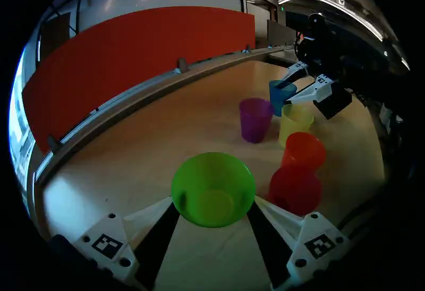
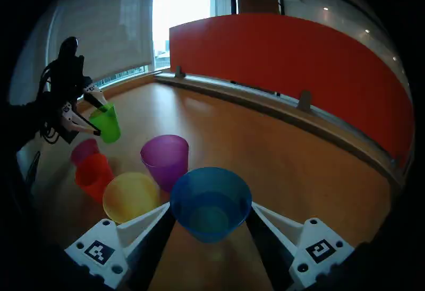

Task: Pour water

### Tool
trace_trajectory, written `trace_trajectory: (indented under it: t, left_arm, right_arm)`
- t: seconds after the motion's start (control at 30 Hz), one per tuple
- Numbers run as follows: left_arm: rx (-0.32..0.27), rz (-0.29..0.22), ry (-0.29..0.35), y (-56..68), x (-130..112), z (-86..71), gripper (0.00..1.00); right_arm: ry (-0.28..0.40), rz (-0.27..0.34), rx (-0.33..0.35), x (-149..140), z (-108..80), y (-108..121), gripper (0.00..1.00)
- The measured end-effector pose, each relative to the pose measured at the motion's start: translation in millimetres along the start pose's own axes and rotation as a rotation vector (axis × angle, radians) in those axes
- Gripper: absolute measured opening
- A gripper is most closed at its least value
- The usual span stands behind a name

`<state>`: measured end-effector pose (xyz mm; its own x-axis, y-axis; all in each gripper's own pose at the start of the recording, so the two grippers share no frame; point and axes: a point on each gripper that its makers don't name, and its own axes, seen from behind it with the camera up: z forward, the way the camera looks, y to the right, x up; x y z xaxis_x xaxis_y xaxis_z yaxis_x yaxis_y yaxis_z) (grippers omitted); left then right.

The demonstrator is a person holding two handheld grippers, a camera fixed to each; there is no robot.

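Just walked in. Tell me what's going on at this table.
A person is working two handheld grippers over a wooden table. The left gripper grips a green cup, and the right gripper grips a blue cup, both roughly upright. Between them stand a purple cup, a yellow cup, an orange cup and a red cup. Nothing is being poured at this moment.

Left gripper (image 1: 213, 202) grips a green cup (image 1: 213, 187) beside a red cup (image 1: 295, 190).

A green cup (image 1: 213, 190), blue cup (image 2: 210, 203), purple cup (image 2: 166, 158), yellow cup (image 2: 130, 196) — red partition (image 1: 133, 62).
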<state>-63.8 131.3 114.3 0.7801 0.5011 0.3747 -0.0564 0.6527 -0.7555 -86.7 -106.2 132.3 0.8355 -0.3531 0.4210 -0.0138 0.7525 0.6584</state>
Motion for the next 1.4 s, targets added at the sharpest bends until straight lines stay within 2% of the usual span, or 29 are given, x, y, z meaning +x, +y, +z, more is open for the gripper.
trace_trajectory:
  t: [0.47,0.77,1.07,1.4]
  left_arm:
    - [0.03,-0.021,0.09,2.3,30,-24.5,0.82]
    - [0.053,-0.029,0.166,5.7,54,-44.8,0.81]
    - [0.061,-0.055,0.257,12.5,79,-70.5,0.82]
    - [0.062,-0.061,0.324,25.2,96,-94.4,0.82]
  right_arm:
    - [0.106,0.002,-0.031,42,-23.6,-3,0.89]
    - [0.146,-0.016,-0.04,64,-42.6,-13,0.89]
    - [0.181,-0.031,-0.049,80,-61.5,-26,0.89]
    - [0.214,-0.045,-0.054,92,-82.6,-37,0.89]
